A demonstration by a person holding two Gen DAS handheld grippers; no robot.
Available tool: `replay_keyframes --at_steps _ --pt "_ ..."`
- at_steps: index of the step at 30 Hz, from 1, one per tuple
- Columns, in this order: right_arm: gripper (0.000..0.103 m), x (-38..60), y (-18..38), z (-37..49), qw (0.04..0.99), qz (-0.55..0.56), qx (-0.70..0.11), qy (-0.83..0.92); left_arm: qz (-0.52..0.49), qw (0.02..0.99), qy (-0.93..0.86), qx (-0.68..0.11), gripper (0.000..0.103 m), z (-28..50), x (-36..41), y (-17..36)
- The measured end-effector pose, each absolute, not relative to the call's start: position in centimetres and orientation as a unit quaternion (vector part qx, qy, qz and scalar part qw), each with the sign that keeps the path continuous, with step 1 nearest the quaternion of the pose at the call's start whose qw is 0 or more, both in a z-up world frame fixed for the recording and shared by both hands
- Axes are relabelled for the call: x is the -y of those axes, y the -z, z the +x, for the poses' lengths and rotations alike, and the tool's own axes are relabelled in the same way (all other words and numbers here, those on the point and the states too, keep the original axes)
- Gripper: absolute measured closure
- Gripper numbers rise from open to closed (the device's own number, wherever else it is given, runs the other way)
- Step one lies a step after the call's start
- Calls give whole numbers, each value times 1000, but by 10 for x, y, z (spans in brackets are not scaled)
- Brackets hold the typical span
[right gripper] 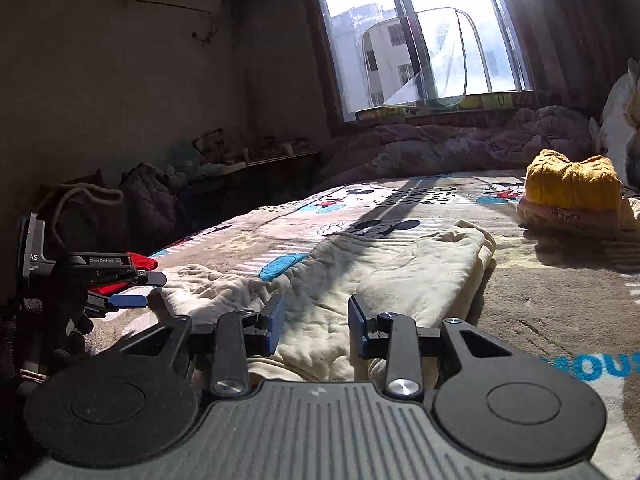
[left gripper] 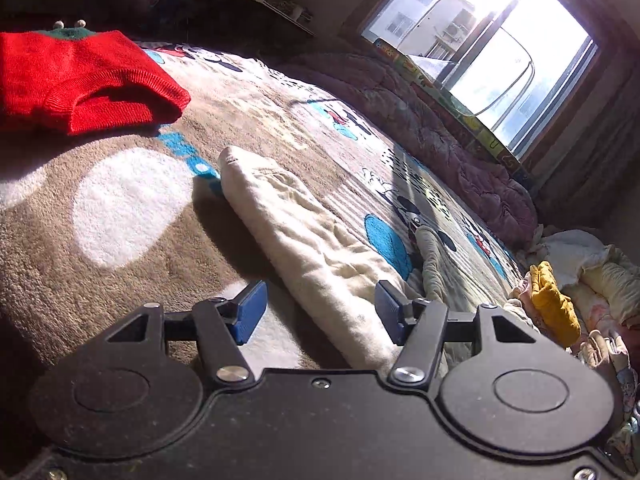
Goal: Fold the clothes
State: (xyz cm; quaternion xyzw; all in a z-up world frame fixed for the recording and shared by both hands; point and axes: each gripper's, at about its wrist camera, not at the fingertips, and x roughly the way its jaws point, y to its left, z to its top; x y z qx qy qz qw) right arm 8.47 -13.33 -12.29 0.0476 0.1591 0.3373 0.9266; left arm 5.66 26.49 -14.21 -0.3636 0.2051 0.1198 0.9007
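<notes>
A cream garment (left gripper: 316, 240) lies folded lengthwise on the cartoon-print blanket (left gripper: 120, 200); it also shows in the right wrist view (right gripper: 380, 272). My left gripper (left gripper: 320, 312) is open, its blue pads on either side of the garment's near end, just above it. My right gripper (right gripper: 316, 324) is open over the garment's near edge, holding nothing. The left gripper also shows at the left of the right wrist view (right gripper: 150, 290), open, at the garment's left end.
A folded red sweater (left gripper: 80, 80) lies at the far left of the blanket. A yellow knit (right gripper: 572, 184) sits on a stack of folded clothes at the right. A rumpled quilt (right gripper: 460, 144) lies under the window; clutter stands along the left wall.
</notes>
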Motion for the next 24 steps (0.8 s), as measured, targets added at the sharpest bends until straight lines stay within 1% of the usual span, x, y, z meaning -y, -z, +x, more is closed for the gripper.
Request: replay_keyframes --at_steps 1,5,8,10,11,12,13,15,17,19,20,22,24 --pt "57 125 125 80 923 38 -164 -346 -383 893 -119 -204 44 56 -272 146" --pt "57 92 131 62 906 -1 -181 -382 -422 879 -112 -191 44 64 -289 153" --pt "57 79 135 51 897 -12 -195 -397 -433 876 -105 -182 48 80 -293 154" --pt "57 80 137 48 896 -6 -203 -396 -445 873 -98 -175 60 87 -290 155" --pt "57 82 138 47 896 -1 -206 -393 -451 871 -94 -172 63 90 -288 155" --pt "57 85 138 48 897 9 -209 -389 -447 875 -81 -166 73 93 -282 150" --pt "57 89 138 50 898 21 -212 -385 -437 883 -62 -157 85 94 -274 142" --pt "57 102 137 57 900 58 -217 -373 -416 899 -24 -138 92 98 -258 126" --pt "56 119 137 66 897 108 -221 -367 -385 915 19 -118 92 101 -237 108" --pt "51 138 137 74 891 163 -221 -363 -324 938 80 -90 94 101 -200 84" --pt "51 148 137 77 887 194 -215 -360 -290 947 112 -80 94 102 -178 75" --pt "51 169 138 83 876 256 -204 -354 -221 959 155 -83 94 100 -137 67" --pt "44 189 138 87 864 312 -189 -346 -150 966 193 -90 94 97 -96 63"
